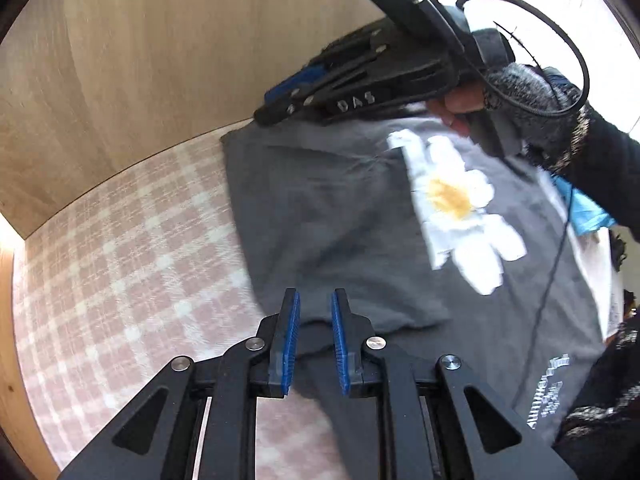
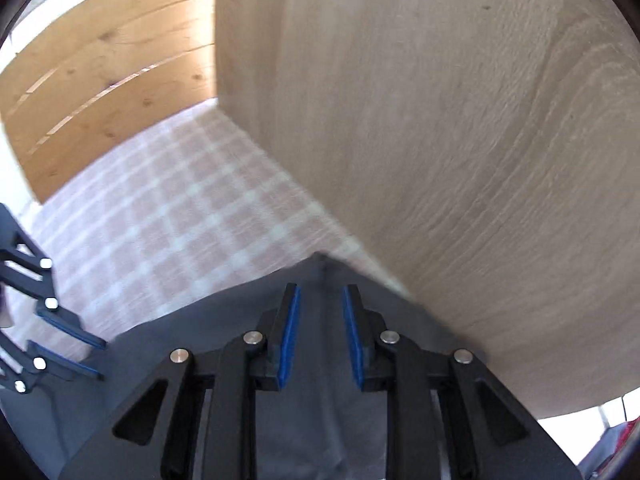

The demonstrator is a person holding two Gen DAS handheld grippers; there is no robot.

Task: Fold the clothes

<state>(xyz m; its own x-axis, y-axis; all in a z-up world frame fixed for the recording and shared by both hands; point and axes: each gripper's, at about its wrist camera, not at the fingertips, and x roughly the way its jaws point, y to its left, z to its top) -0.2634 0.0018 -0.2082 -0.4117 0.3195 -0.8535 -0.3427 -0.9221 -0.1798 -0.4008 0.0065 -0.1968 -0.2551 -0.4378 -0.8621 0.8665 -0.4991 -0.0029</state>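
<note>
shirt (image 1: 328,216) half-folded on bed (image 1: 120,264) | left tool (image 1: 314,336), right tool (image 2: 320,332) part-open, empty | pinch corners evenly, fold flat

A matt grey cloth T-shirt (image 1: 340,216) is spread on soft pink-checked fabric bedding (image 1: 120,264), beside a smooth pale wooden panel (image 2: 440,120).

A shirt (image 1: 340,220) lies flat on the blanket (image 1: 120,260), its far corner close to the wooden panel (image 1: 140,60) that stands behind. The left gripper (image 1: 314,336) hangs over the shirt's near edge. The right gripper (image 2: 320,328) hangs over the shirt's far corner, just before the panel, with the left gripper on its left.
</note>
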